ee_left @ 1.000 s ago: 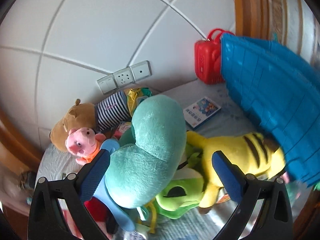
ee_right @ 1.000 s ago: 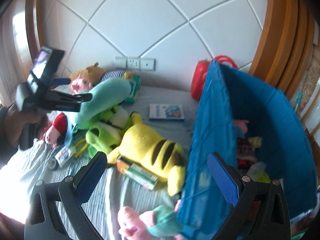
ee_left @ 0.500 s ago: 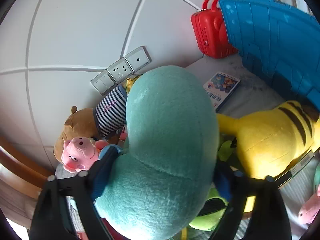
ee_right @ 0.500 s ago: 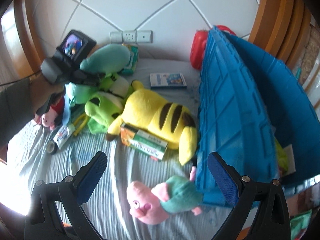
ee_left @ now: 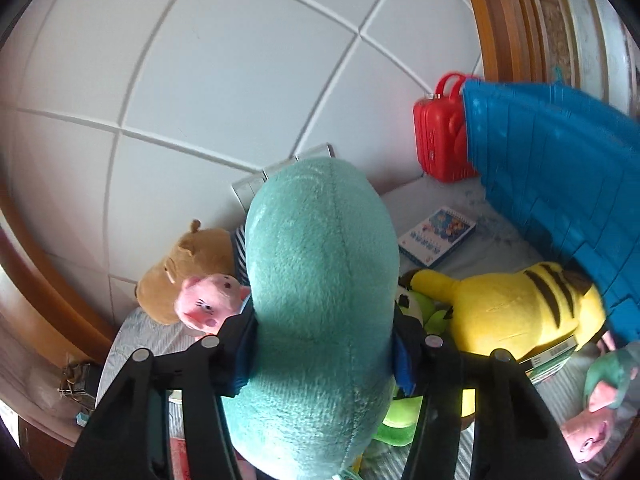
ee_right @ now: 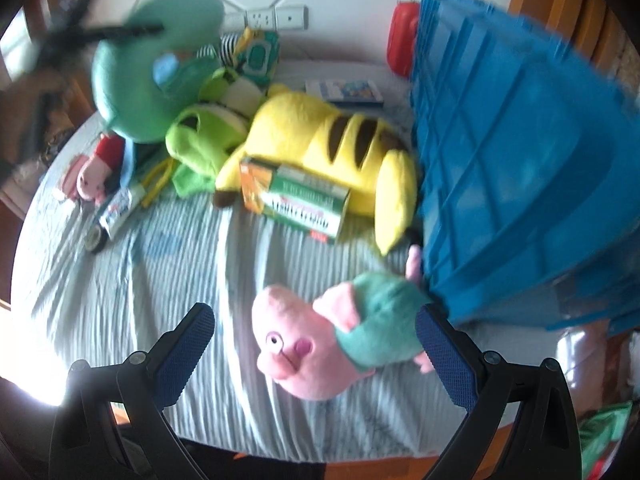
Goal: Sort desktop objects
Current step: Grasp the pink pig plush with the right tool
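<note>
My left gripper [ee_left: 322, 354] is shut on a big teal plush [ee_left: 320, 304] and holds it up above the toy pile; it also shows, blurred, in the right wrist view [ee_right: 148, 80]. My right gripper [ee_right: 316, 356] is open, low over a pink pig plush in a teal dress [ee_right: 332, 344] that lies on the striped sheet between its fingers. A yellow striped plush [ee_right: 328, 148] lies beside the blue crate [ee_right: 520, 160], which stands at the right.
A green box [ee_right: 296, 200] leans on the yellow plush. A green frog plush [ee_right: 204, 140], a small pink pig in red [ee_right: 98, 168], a brown bear [ee_left: 192, 268], a booklet [ee_left: 438, 236] and a red case [ee_left: 440, 136] lie around. Wall sockets [ee_right: 276, 18] are behind.
My left gripper closed on the teal plush and lifted it. My right gripper dropped toward the pink pig, which now lies between its fingers.
</note>
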Demonstrator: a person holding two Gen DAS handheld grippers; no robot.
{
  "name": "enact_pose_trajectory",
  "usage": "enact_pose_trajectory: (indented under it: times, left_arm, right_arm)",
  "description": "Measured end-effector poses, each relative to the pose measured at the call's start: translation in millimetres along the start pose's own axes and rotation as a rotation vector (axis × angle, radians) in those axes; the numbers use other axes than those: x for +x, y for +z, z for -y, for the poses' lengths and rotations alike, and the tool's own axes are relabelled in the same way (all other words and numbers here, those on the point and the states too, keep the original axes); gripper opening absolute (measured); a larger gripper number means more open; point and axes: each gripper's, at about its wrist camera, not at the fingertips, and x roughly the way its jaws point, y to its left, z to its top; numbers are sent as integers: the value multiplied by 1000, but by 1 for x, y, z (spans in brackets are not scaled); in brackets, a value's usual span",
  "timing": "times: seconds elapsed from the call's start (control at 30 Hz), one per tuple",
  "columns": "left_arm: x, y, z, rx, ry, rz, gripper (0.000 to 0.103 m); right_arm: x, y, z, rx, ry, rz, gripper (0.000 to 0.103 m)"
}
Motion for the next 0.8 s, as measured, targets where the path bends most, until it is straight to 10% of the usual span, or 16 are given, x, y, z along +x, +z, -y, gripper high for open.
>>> enact_pose_trajectory:
  times: [0.8]
  left_arm:
    - [-112, -9, -14, 7, -28, 60, 53]
  right_arm:
    - [125, -42, -11, 24, -157, -115, 103]
